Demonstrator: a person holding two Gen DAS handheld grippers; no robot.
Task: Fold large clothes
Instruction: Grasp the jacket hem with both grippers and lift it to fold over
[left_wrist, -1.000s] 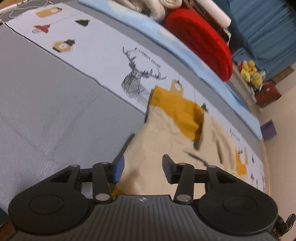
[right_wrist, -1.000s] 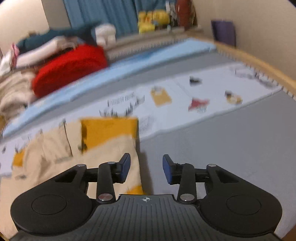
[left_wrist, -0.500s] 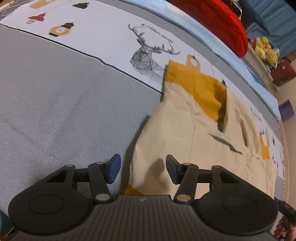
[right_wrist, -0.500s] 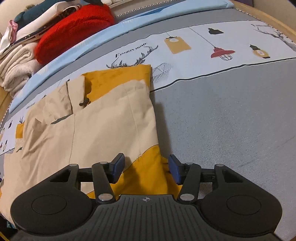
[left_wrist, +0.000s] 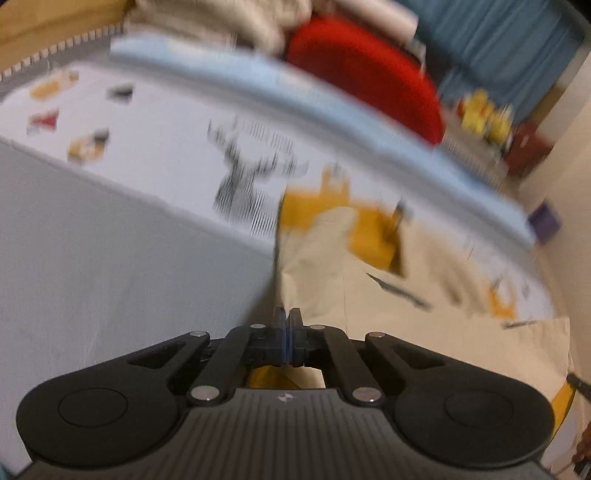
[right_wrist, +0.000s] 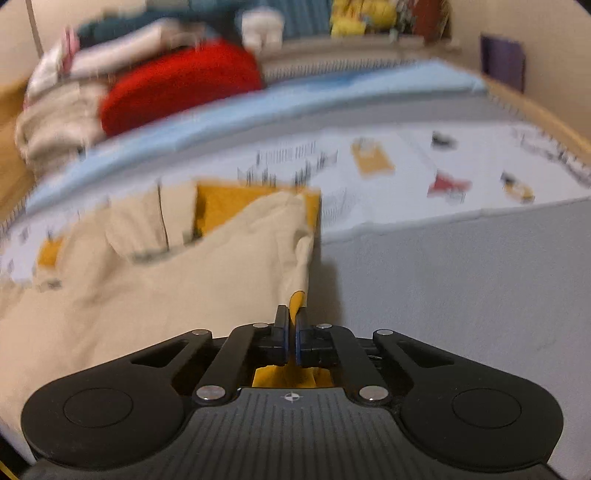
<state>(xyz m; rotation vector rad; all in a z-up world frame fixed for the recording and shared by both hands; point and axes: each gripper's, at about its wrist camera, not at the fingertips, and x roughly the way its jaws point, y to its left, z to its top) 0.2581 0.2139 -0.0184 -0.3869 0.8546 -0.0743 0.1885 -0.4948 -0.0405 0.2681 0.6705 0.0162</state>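
Note:
A large beige garment with mustard-yellow panels (left_wrist: 351, 280) lies spread on the bed, blurred in both views. In the left wrist view my left gripper (left_wrist: 286, 315) is shut on its near left edge, and yellow cloth shows under the fingers. In the right wrist view the same garment (right_wrist: 184, 288) fills the left half. My right gripper (right_wrist: 291, 314) is shut on its near right corner, where a yellow fold pokes up between the pads. The garment's edge rises in a ridge toward each gripper.
The bed has a grey cover (left_wrist: 110, 266), a white printed sheet (left_wrist: 166, 147) and a light blue blanket (left_wrist: 295, 96) behind it. A red cushion (right_wrist: 177, 88) and a pile of folded clothes (right_wrist: 74, 110) sit at the back. A wooden bed rail (right_wrist: 546, 122) runs along the right.
Both grippers stood open over the garment's near edge half a second ago; now both have closed on it. Both views have swung up, and the gripped edge rises off the bed.

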